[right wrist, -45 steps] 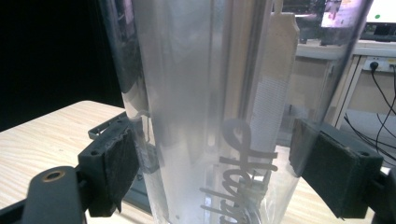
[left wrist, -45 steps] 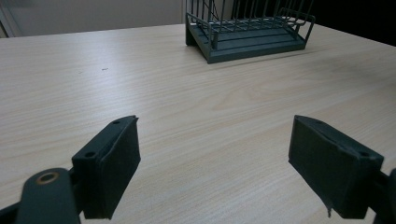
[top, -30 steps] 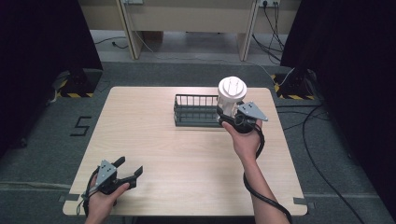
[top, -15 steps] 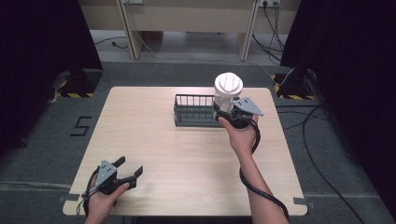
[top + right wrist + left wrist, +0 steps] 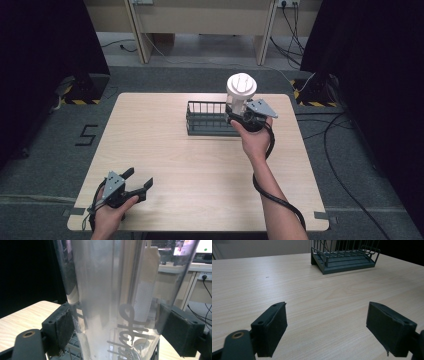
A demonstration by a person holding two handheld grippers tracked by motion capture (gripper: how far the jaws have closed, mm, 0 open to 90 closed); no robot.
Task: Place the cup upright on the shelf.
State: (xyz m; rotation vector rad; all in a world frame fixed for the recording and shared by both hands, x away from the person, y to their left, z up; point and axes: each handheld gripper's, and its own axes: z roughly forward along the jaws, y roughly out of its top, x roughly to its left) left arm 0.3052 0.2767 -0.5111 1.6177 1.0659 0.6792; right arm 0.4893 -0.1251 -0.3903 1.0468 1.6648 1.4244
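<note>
Clear lidded cup: pinched in right tongs, held above dark wire rack, not yet set inside. Left tongs: spread, idle, well apart from rack.

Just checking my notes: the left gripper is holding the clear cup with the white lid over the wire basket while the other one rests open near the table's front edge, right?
Not quite: the right gripper holds the clear cup over the wire basket, as the high view shows. The left gripper is the one resting open near the table's front edge.
</note>
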